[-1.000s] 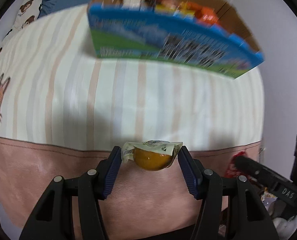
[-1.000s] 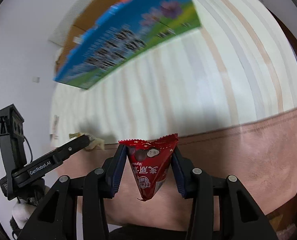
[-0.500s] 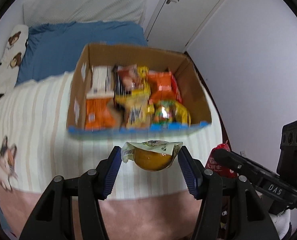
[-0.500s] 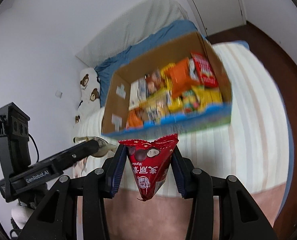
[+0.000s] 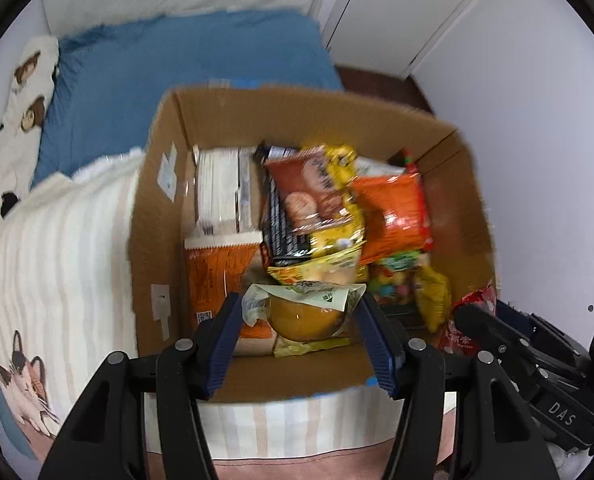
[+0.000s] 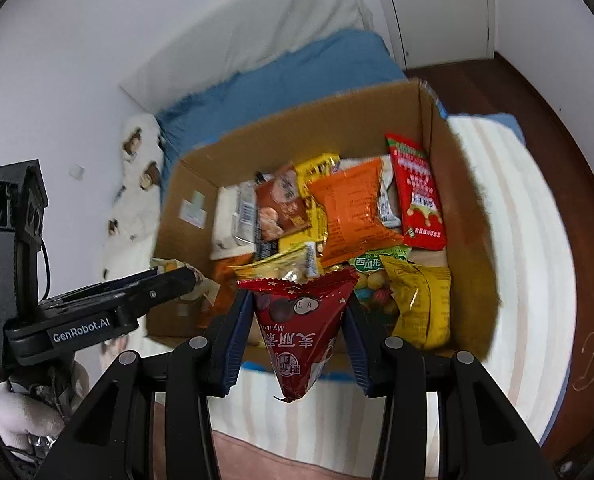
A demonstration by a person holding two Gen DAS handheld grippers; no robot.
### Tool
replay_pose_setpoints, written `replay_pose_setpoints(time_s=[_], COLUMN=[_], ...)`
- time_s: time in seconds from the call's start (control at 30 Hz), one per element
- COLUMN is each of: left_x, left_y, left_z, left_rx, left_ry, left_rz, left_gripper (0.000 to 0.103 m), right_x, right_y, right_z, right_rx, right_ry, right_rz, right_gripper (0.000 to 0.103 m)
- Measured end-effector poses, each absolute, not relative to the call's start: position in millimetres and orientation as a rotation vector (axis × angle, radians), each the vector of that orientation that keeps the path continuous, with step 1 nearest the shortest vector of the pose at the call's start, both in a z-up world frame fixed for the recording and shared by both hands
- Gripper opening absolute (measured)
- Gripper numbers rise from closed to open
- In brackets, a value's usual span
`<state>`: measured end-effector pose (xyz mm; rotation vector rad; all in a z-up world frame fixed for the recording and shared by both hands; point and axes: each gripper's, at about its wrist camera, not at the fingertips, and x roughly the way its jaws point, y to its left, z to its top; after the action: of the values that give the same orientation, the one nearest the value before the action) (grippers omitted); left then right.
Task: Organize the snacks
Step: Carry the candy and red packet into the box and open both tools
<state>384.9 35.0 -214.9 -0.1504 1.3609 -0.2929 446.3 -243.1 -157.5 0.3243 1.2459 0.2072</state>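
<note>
Two tongs grip snacks above the cardboard box (image 5: 169, 216): left tongs (image 5: 301, 312) clamp an orange jelly cup (image 5: 303, 314), right tongs (image 6: 299, 324) pinch a red triangular packet (image 6: 297, 340), box interior just ahead.

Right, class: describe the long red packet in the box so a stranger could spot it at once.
Find the cardboard box on the striped bedcover. Look along its right-hand wall. The red packet leans there, tall and narrow, beside the squarer orange bag.
</note>
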Motion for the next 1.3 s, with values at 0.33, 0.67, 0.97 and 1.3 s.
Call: replay_pose_setpoints(time_s=[0.33, 0.67, 0.97, 1.3], left_x=[403, 402, 397, 381], left_y=[38, 37, 41, 42], left_z=[-266, -272, -252, -230], left_rx=[-0.162, -0.146, -0.105, -0.066], left_ry=[1.474, 1.531, 1.475, 1.372], left_rz=[-0.249, -0.220, -0.169, -0.157], left_gripper=[0.056, 0.063, 0.095, 0.095], right_x=[471, 477, 469, 453], right_y=[-236, -239, -238, -242], right_z=[-212, -228, -214, -195], right_rx=[0.257, 0.179, 0.052, 0.001], right_ry=[1.373, 1.411, 1.388, 1.316], right_rz=[0.183, 0.099, 0.044, 0.006], right_gripper=[0.047, 0.069, 0.097, 0.099])
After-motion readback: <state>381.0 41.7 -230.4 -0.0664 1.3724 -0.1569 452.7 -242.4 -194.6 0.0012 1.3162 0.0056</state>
